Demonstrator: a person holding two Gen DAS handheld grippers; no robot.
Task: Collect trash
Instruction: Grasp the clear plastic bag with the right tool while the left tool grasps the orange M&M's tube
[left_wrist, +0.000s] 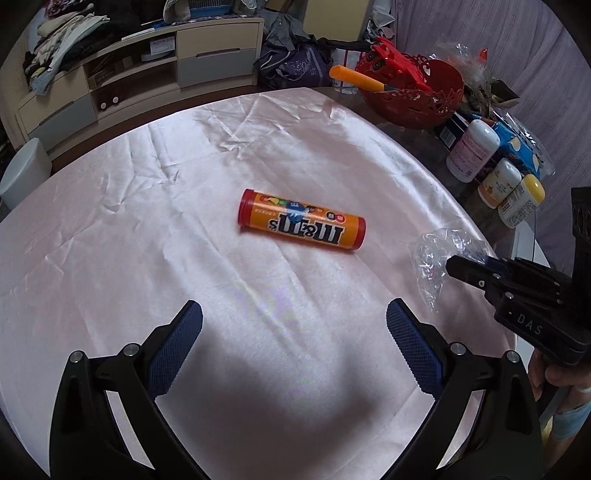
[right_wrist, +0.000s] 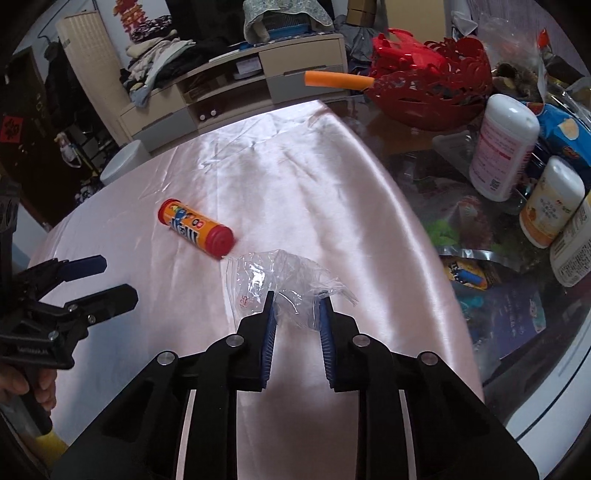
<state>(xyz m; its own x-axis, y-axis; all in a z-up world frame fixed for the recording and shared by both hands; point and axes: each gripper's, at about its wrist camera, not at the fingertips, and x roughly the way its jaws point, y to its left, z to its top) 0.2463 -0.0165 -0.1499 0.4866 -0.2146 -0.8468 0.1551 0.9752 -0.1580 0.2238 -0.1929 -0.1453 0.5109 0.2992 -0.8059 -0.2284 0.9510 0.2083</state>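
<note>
- The table (left_wrist: 110, 229) is round and covered with a pale pink satin cloth (right_wrist: 295, 177); glass shows along its bare right edge.
- A red openwork basket (right_wrist: 436, 96) stands at the far right of the table, with an orange handle (right_wrist: 338, 80) sticking out to the left.
- White bottles (right_wrist: 504, 146) stand on the right side, near a blue snack pack (right_wrist: 565, 129).
- The left tongs (left_wrist: 293, 314) hang wide open over the near part of the cloth, holding nothing.
- The right tongs (right_wrist: 297, 299) are half closed around the near end of a clear plastic bag (right_wrist: 273, 277); whether the pads actually pinch it I cannot tell.
- The crumpled bag lies at the near right of the cloth.
- An orange M&M's tube (left_wrist: 301, 219) with a red cap lies on its side in the middle of the cloth, just left of and beyond the bag, apart from both tongs.
</note>
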